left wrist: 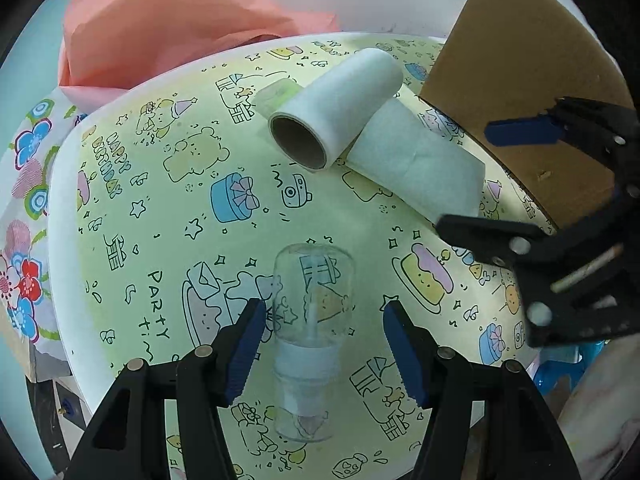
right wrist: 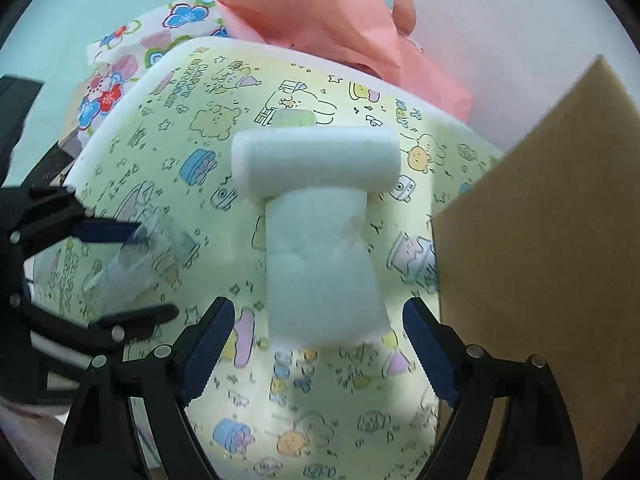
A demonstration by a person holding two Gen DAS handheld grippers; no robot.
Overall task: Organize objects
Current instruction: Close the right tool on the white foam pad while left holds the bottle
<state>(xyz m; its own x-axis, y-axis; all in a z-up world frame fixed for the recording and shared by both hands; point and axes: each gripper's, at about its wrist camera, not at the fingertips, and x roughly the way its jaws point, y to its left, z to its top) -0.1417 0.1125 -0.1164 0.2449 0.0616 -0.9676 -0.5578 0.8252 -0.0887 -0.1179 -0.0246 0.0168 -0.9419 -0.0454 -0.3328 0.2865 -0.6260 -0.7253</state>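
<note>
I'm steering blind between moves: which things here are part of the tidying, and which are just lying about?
Part of the job:
- clear spray bottle, lying between the left gripper's open jaws
- white roll with its unrolled strip, ahead of the open right gripper
- cardboard box

Lying about:
- pink paper
- flower-print cloth
- party-print table cover

The cardboard box [right wrist: 540, 240] runs off the frame's right edge — its inside stays unseen.
</note>
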